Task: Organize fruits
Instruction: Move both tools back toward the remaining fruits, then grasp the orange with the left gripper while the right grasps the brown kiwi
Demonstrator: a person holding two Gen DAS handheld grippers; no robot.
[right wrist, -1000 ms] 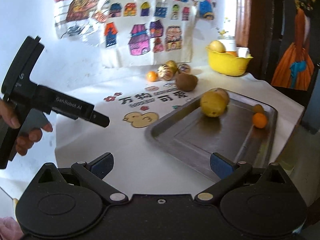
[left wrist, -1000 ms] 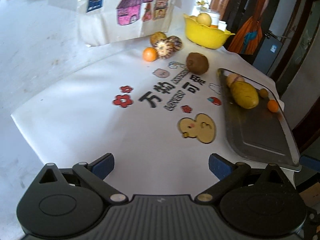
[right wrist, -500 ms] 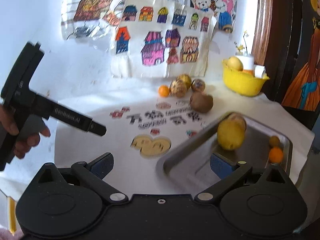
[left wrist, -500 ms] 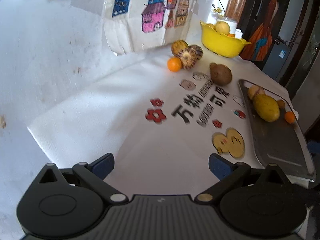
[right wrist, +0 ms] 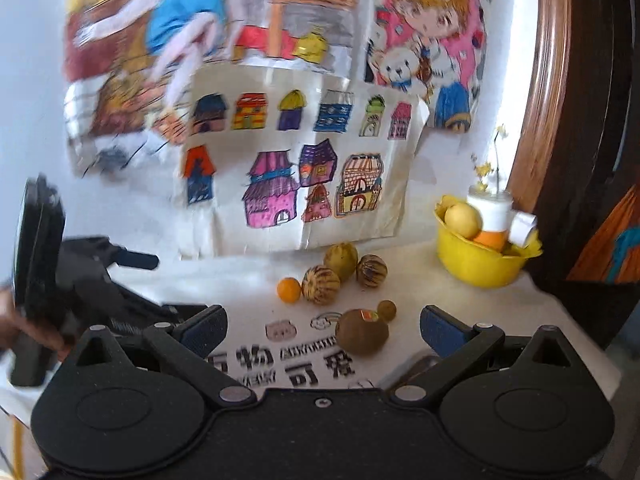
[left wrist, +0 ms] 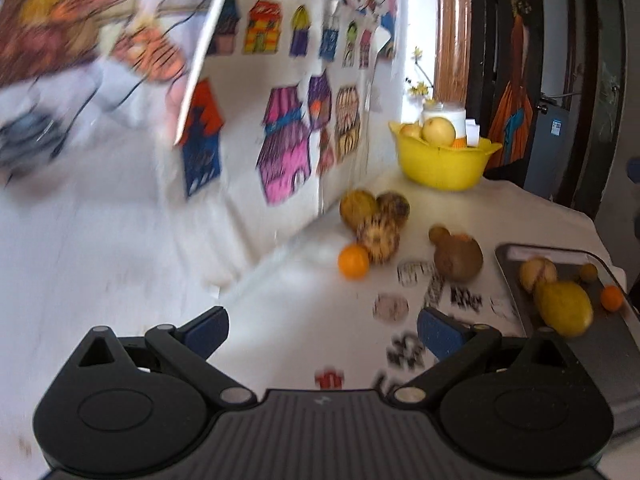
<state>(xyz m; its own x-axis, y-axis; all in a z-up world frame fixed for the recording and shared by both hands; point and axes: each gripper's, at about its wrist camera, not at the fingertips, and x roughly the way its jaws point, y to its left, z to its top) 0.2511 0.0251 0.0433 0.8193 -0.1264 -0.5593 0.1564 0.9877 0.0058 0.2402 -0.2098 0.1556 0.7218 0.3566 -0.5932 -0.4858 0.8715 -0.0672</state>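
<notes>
On the white printed cloth lie a small orange (left wrist: pixel 353 260) (right wrist: pixel 289 290), three round striped yellow-brown fruits (left wrist: pixel 378 233) (right wrist: pixel 321 284) and a brown kiwi (left wrist: pixel 458 255) (right wrist: pixel 362 331) with a small brown fruit (right wrist: pixel 387 309) beside it. A grey metal tray (left wrist: pixel 624 344) at the right holds a yellow mango (left wrist: pixel 565 308), a pale round fruit (left wrist: pixel 538 272), a small brown fruit (left wrist: pixel 589 271) and a small orange (left wrist: pixel 612 297). My left gripper (left wrist: pixel 322 330) is open and empty, short of the fruits. My right gripper (right wrist: pixel 323 330) is open and empty, just short of the kiwi.
A yellow bowl (left wrist: pixel 442 164) (right wrist: pixel 476 258) with fruit and a white jar stands at the back right. Children's drawings (right wrist: pixel 296 176) hang on the wall behind the fruits. The left gripper's black body (right wrist: pixel 80 280) shows at the right wrist view's left. The table edge runs along the right.
Both grippers have moved forward and tilted up toward the loose fruits by the wall. The tray has slid to the right edge of the left view and under the right gripper. Both stay open.
</notes>
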